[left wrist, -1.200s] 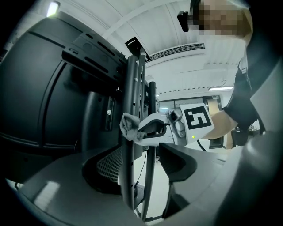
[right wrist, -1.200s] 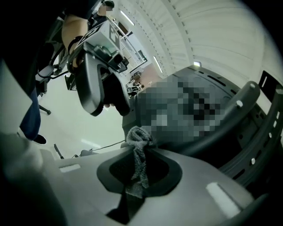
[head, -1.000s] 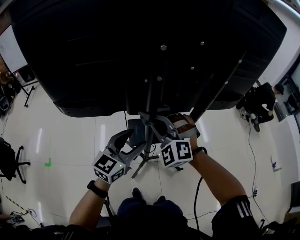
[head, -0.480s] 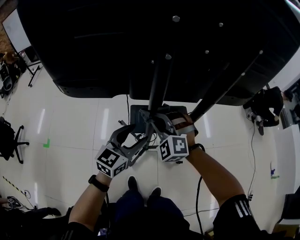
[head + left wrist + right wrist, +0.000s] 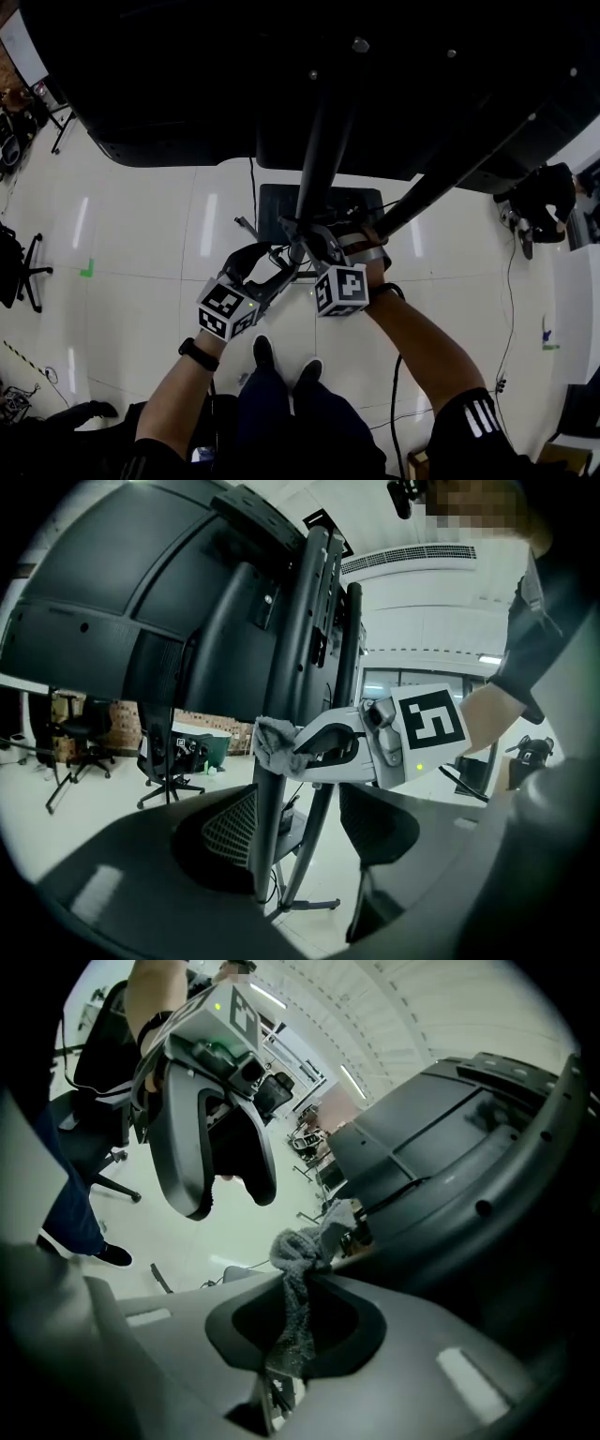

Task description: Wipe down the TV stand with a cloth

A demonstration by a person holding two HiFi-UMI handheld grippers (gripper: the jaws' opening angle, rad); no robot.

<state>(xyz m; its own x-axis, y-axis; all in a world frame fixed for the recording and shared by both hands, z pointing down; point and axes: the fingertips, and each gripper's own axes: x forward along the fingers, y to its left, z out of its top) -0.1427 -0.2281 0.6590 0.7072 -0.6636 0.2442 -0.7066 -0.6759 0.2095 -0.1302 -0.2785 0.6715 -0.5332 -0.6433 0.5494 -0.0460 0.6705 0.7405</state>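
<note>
The TV stand's black pole (image 5: 319, 159) runs down from the back of the big black TV (image 5: 216, 84). My right gripper (image 5: 302, 232) is shut on a grey cloth (image 5: 295, 1279) and presses it against the pole. In the left gripper view the cloth (image 5: 272, 745) is a wad on the pole (image 5: 281, 667) at the tips of the right gripper (image 5: 300, 752). My left gripper (image 5: 278, 261) is open just left of the pole, a little below the cloth. In the right gripper view the left gripper (image 5: 230, 1194) hangs with its fingers spread and nothing between them.
The stand's dark base (image 5: 277, 211) lies on the pale tiled floor under the pole. An angled black strut (image 5: 441, 183) runs to the right. An office chair (image 5: 23, 277) stands far left, a person in black (image 5: 539, 202) far right. A cable (image 5: 394, 384) crosses the floor.
Both grippers have slid a little farther along the pole and drawn closer together. The right gripper has kept the cloth on the pole. The TV fills more of the head view.
</note>
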